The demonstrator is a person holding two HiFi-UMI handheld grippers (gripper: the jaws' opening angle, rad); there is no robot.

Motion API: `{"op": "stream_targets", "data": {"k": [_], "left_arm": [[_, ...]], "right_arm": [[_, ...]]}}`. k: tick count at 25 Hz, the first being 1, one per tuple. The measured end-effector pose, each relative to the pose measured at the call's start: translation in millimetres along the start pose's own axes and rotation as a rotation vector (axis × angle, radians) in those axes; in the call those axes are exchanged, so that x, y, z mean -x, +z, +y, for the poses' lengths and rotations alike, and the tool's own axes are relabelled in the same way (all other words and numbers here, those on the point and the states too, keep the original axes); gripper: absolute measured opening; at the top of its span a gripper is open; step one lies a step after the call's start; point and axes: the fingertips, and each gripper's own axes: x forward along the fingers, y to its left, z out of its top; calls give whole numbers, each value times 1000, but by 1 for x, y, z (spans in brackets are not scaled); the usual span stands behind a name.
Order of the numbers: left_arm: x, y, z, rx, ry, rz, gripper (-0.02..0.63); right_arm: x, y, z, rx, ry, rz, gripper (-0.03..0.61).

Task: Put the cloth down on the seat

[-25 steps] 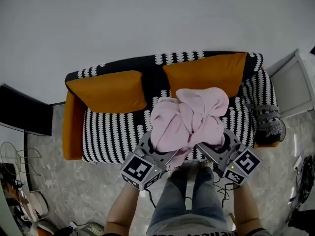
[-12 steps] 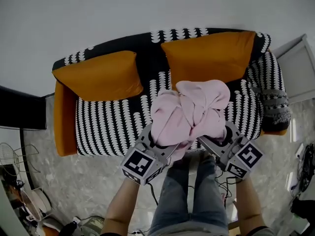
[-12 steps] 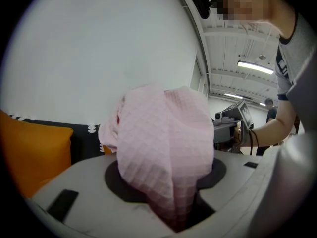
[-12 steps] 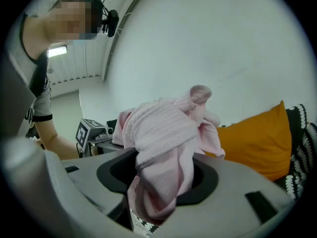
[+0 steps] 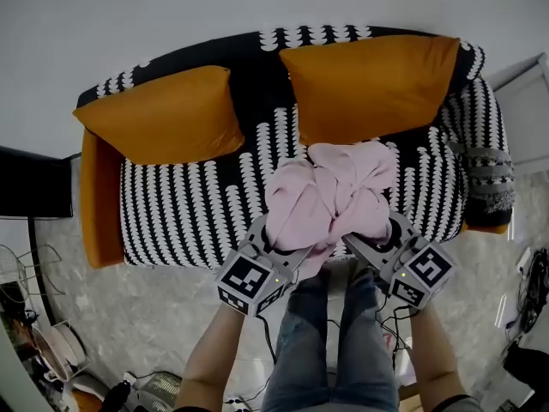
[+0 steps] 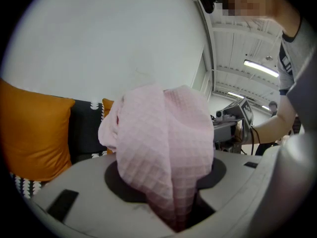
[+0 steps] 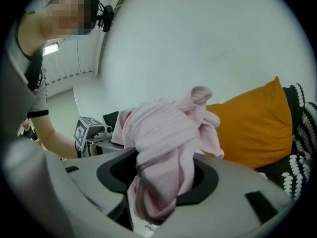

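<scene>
A bunched pink cloth [image 5: 330,197] hangs between both grippers over the right half of the black-and-white patterned sofa seat [image 5: 184,217]. My left gripper [image 5: 276,249] is shut on the cloth's left part; in the left gripper view the pink cloth [image 6: 166,155] fills the jaws and hides the fingertips. My right gripper [image 5: 371,240] is shut on the cloth's right part, and in the right gripper view the cloth [image 7: 163,157] spills up out of its jaws. Whether the cloth touches the seat cannot be told.
Two orange cushions [image 5: 167,114] [image 5: 369,75] lean on the sofa back. A grey folded item [image 5: 489,178] lies on the right armrest. A dark cabinet [image 5: 30,183] stands at left. The person's legs [image 5: 330,342] stand at the sofa's front edge. Cables lie on the floor at the right.
Both grippers have sunk with the cloth toward the seat. The sofa now looks larger and nearer. The grip on the cloth is unchanged.
</scene>
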Motion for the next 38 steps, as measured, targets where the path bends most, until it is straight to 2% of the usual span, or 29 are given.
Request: {"op": "stream_targets", "data": {"k": [8, 20, 30, 38], "left_arm": [[-24, -48, 24, -13, 15, 23, 250], [-36, -110, 46, -9, 62, 60, 252], [-51, -145, 55, 60, 65, 118, 253], [-64, -174, 65, 52, 90, 161, 258]], "right_arm": [[-26, -49, -28, -26, -18, 31, 238], [-54, -108, -43, -23, -66, 119, 238], [-63, -139, -58, -40, -104, 208, 236], [-74, -168, -72, -57, -132, 234, 236]]}}
